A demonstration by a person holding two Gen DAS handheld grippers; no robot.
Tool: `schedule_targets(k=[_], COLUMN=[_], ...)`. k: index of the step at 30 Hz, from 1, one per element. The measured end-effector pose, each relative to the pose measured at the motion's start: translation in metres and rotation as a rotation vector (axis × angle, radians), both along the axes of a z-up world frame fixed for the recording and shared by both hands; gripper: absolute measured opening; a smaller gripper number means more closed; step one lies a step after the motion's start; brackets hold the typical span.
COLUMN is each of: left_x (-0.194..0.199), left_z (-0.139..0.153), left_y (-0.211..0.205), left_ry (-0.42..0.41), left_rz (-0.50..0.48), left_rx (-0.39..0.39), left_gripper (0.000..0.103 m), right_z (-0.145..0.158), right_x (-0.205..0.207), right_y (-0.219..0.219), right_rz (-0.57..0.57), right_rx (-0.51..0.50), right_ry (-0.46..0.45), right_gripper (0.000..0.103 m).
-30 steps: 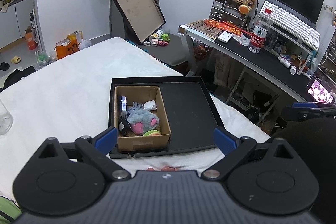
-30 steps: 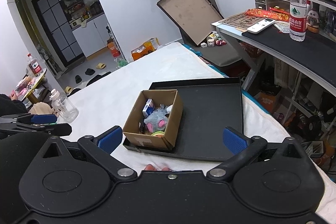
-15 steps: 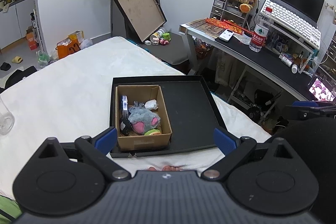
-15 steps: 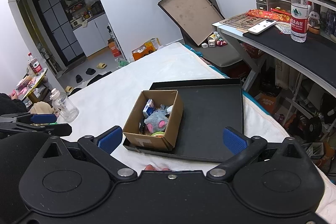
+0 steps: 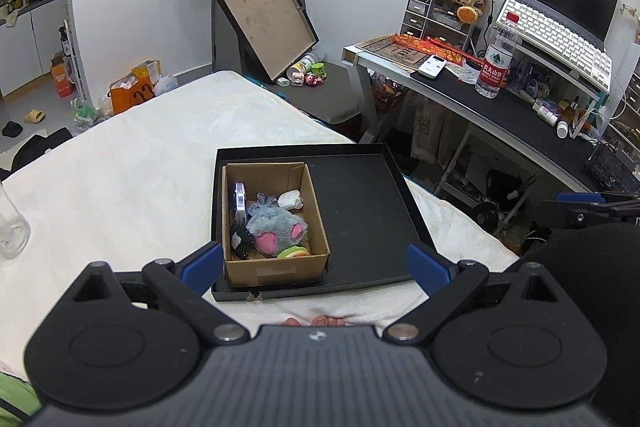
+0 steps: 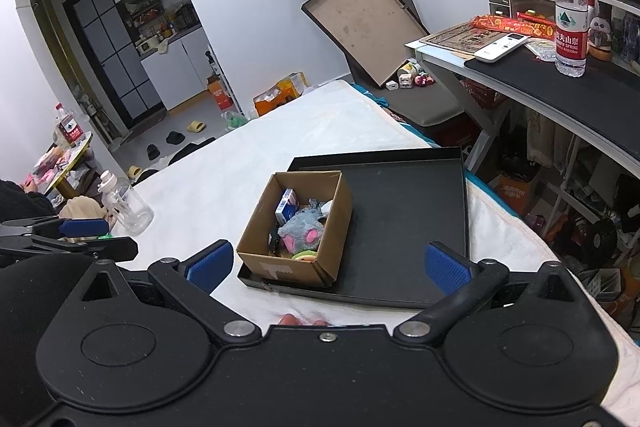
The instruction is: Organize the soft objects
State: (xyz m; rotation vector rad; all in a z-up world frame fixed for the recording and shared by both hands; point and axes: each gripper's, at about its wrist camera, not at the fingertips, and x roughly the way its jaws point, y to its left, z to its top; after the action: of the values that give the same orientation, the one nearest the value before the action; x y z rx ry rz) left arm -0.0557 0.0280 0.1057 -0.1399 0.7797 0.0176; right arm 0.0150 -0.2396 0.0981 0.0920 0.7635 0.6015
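1. two grippers, and i hold both up over the near edge of the bed. the left gripper has its blue fingers spread wide with nothing between them. the right gripper is spread wide and empty too.
2. one cardboard box sits in the left part of one flat black tray. the right part of the tray is bare.
3. in the left wrist view the box is in the lower middle of the frame, straight ahead of my left fingers and a bit to their left side. in the right wrist view the box is also lower middle, nearer the left fingertip.
4. i think the left gripper is the closer one, but only by a little.
5. one grey plush toy with pink feet lies in the middle of the box. its long way runs across the box, feet toward me.
6. also in the box: one white crumpled soft lump, one blue and white packet standing on the left wall, one dark thing, and one green and orange thing at the near wall.
7. one clear bottle stands on the bed, well apart from the tray.
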Motion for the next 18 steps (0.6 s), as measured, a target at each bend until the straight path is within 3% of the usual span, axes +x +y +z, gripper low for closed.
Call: schedule_targets(k=[18], left_x=[-0.0028], left_z=[0.0031], left_y=[0.0011], left_ry=[-0.010], left_rz=[0.005], left_rx=[0.014], left_gripper=[0.098], right_z=[0.0019], right_x=[-0.0028], right_y=[0.0009], right_rz=[-0.004], right_rx=[-0.004], right_ry=[-0.006], right_gripper=[0.103])
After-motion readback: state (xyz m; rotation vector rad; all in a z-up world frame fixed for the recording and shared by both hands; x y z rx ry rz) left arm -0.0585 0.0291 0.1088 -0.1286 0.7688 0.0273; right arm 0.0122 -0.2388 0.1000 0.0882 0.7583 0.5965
